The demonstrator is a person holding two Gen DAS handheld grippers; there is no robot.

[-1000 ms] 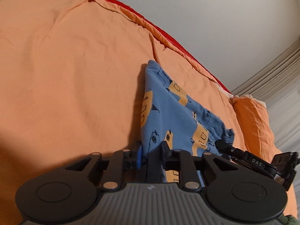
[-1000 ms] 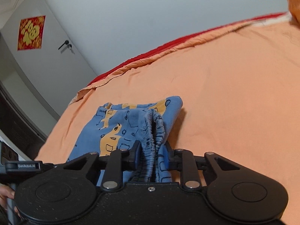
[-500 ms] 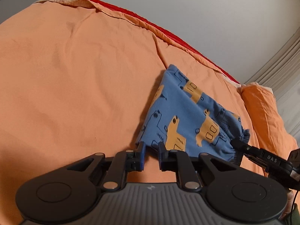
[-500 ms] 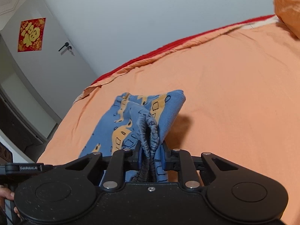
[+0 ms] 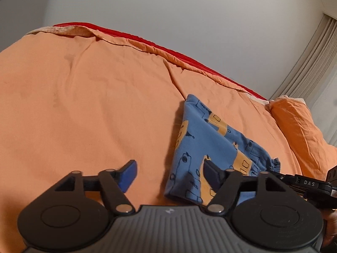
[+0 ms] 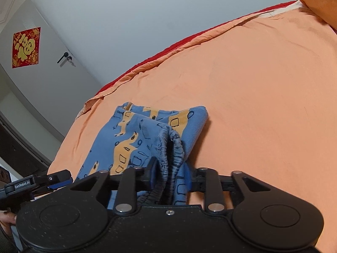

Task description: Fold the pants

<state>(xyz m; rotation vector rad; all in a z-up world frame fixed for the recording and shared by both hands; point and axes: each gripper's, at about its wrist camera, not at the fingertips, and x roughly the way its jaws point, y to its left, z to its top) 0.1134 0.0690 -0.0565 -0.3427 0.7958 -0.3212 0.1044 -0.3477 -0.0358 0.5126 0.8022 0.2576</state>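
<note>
Folded blue pants lie on an orange bedspread; the left gripper is opening, empty, while the right gripper is opening around the gathered waistband, which it should release fully, then lift straight away without dragging the fold.

L gripper w/ jaws opening wide, nothing btwn them; R-side pad overlaps the folded blue pants w/ yellow vehicle print, lying on orange bedsheet. Orange pillow at far R. Other gripper at the pants' gathered waistband, R edge. Grey wall behind.
</note>
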